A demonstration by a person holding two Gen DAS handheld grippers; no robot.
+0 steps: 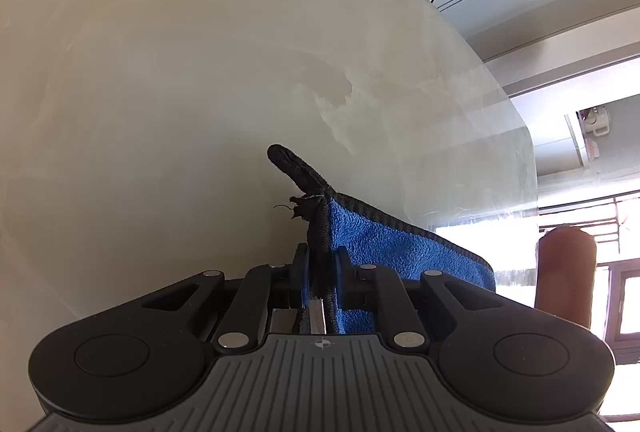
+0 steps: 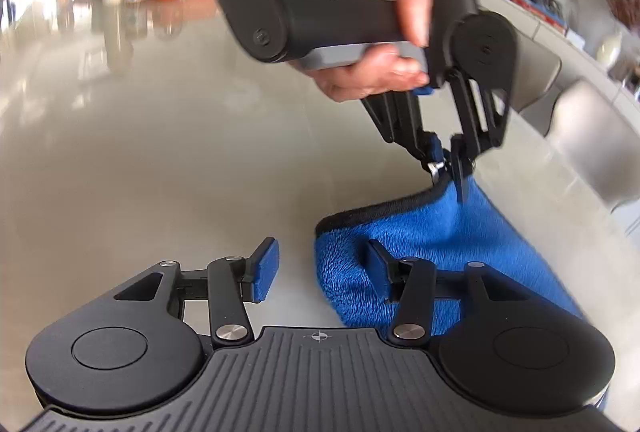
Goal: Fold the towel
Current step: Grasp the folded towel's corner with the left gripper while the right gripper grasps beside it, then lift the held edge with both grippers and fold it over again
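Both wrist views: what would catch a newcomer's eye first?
The blue towel on the pale marble table, bright against it. The left gripper is shut on the towel's black-trimmed corner, lifting it off the table. The right gripper is open beside the towel's folded edge, nothing between its pads, and a hand in a red sleeve holds the other tool above.

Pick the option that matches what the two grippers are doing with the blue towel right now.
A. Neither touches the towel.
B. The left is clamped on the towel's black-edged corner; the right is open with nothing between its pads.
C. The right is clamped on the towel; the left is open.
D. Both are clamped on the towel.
B: the left gripper pinches the black hem of the towel, while the right gripper has its blue pads apart over bare table.
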